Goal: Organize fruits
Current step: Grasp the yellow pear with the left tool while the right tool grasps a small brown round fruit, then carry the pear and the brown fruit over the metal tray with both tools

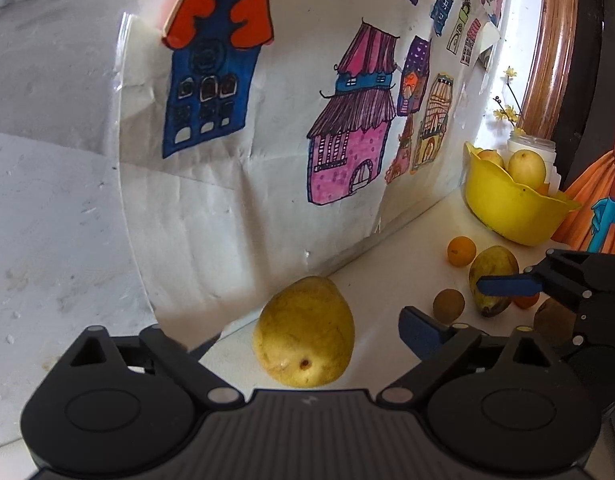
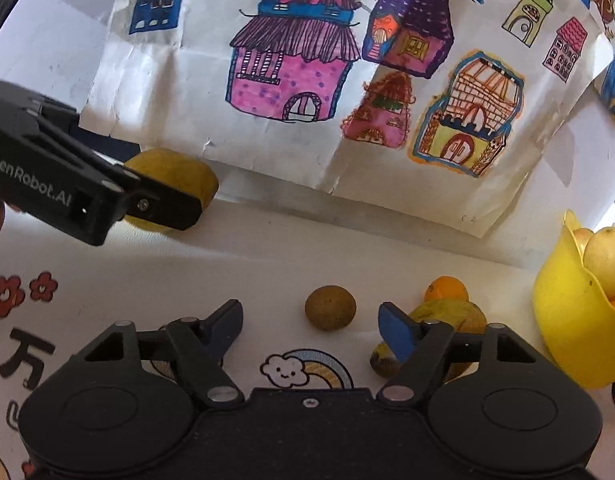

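A white wall [image 2: 47,52] is covered by a creased paper sheet [image 2: 347,168] of coloured house drawings; daylight is seen at the right edge.

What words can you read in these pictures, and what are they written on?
"GenRobot.AI": white letters on the side of the left tongs, seen from the right wrist.
"万": big black character printed on the white tabletop, bottom left; the marks below it are cut off and unreadable.
The house drawings on the wall carry no words.
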